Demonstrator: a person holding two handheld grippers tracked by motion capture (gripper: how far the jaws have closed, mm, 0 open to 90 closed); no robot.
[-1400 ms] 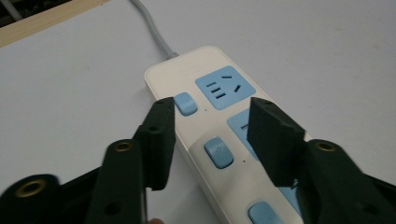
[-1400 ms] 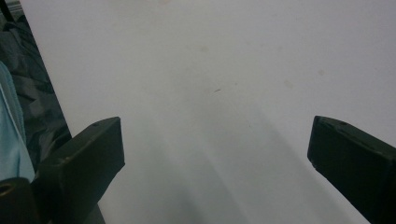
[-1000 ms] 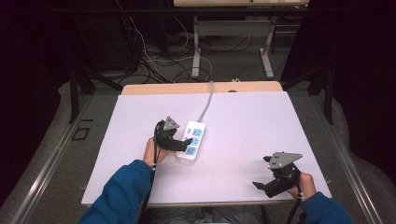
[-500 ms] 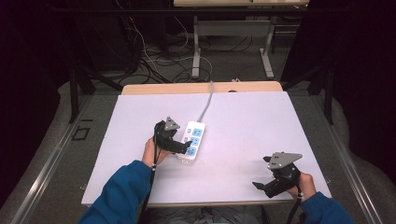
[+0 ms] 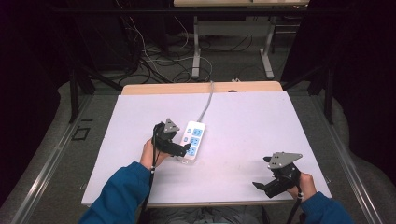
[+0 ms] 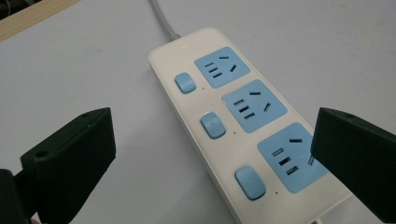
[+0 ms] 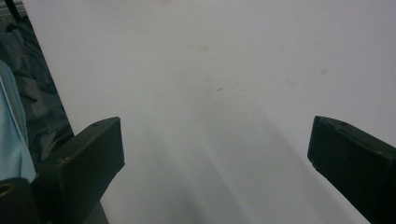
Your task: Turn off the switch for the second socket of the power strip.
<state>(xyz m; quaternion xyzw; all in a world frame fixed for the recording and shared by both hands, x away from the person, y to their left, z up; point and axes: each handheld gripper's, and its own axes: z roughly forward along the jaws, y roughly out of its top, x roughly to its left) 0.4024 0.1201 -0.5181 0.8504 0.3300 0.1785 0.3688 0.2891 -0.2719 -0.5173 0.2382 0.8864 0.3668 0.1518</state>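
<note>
White sheet-covered table (image 5: pixel 243 140) carries one white power strip (image 5: pixel 193 141) left of centre, its grey cord (image 5: pixel 206 102) running to the far edge. Strip has three blue sockets and three blue switches (image 6: pixel 213 125). Left gripper (image 5: pixel 187 148) sits over the strip's near end, jaws released wide, recently opening, gripping nothing. Right gripper (image 5: pixel 259 185) rests near the front right corner, jaws spread, empty.

The big white table top (image 5: pixel 243 126) is mostly bare. On the right side there is lots of room, near and far. The power strip (image 5: pixel 193 141) lies left of the middle and is in the way there. Its grey cord (image 5: pixel 206 101) runs to the far edge and blocks a low path across. The left gripper (image 5: pixel 184 149) sits right at the strip's near end.
</note>
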